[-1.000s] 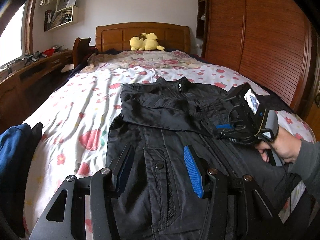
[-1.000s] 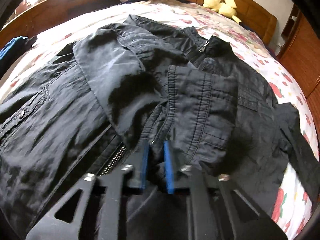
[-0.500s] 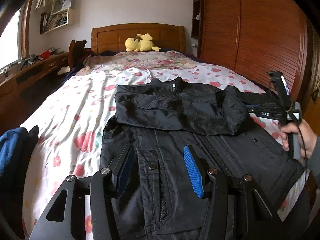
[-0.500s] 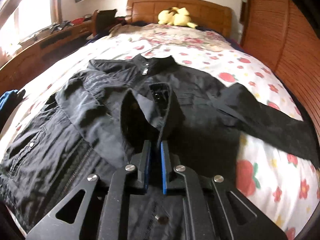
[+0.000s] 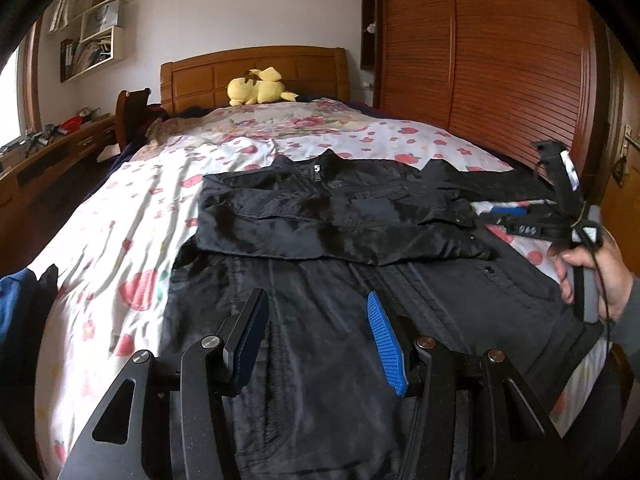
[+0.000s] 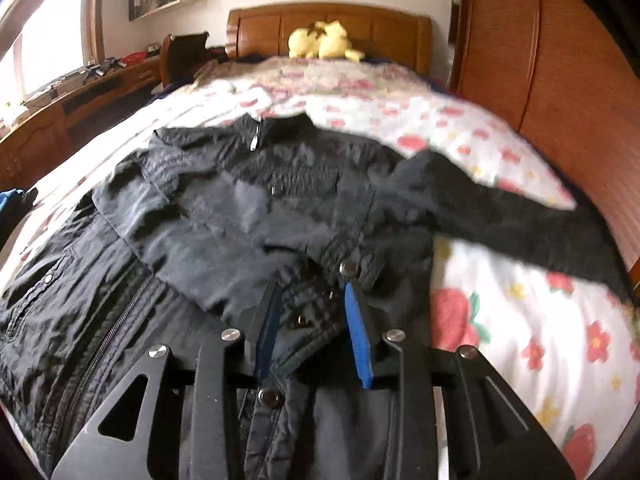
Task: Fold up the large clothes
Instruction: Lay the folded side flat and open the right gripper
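A black jacket lies face up on the flowered bedspread, collar toward the headboard. One sleeve is folded flat across the chest; the other sleeve stretches out to the right. My left gripper hovers open over the jacket's lower front with nothing between its fingers. My right gripper is over the jacket's right side, and its jaws are opening. The folded sleeve's snap cuff lies loose at and between the pads, which no longer press it. A hand holds that right gripper.
A yellow plush toy sits by the wooden headboard. A slatted wooden wardrobe runs along the bed's right side. A desk and chair stand on the left. A blue garment lies at the bed's near left edge.
The right gripper drew the sleeve cuff across the jacket toward the right side while shut on it; its jaws have now parted and the cuff lies on the jacket. The left gripper stayed open.
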{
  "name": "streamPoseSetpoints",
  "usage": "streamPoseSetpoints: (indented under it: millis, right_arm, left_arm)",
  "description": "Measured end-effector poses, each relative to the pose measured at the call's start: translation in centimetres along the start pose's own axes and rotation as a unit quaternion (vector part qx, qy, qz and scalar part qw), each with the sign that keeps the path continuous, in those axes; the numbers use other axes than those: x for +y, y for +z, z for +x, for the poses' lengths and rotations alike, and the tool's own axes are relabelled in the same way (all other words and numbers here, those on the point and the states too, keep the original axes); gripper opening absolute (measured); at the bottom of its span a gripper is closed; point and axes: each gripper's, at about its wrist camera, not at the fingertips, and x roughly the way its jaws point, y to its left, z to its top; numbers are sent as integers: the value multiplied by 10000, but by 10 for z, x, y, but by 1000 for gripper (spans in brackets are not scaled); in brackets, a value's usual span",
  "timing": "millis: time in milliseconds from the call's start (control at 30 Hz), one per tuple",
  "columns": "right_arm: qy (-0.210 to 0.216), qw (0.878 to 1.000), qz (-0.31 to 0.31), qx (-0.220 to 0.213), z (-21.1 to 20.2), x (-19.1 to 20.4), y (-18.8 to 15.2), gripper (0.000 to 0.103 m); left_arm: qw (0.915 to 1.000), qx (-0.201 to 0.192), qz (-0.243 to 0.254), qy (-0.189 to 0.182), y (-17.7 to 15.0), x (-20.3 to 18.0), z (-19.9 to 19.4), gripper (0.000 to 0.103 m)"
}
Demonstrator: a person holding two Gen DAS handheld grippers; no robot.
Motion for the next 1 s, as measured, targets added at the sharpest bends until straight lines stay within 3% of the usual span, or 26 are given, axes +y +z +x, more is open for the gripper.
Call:
streamPoseSetpoints:
  millis: [200, 467, 633, 800, 1000]
  right_arm:
    - [389, 9973, 186, 594, 27, -5, -17, 34]
    - [500, 9921, 418, 1075, 46, -9, -26, 34]
    - [781, 9900, 523, 1055, 49, -12, -28, 33]
    - [820, 9935, 313, 730, 32, -11, -25, 13]
    - [886, 9956, -53, 300, 0, 5, -21, 8]
  left_arm:
    - [10000, -12, 77, -48, 4, -11, 4, 53]
    - [10000, 47, 84, -16, 3, -12, 6, 53]
    - [10000, 20, 19, 2, 4, -11, 4, 53]
    - [10000, -7, 19, 65, 4, -12, 4, 53]
    - [9999, -22, 6, 106, 3, -10, 4, 53]
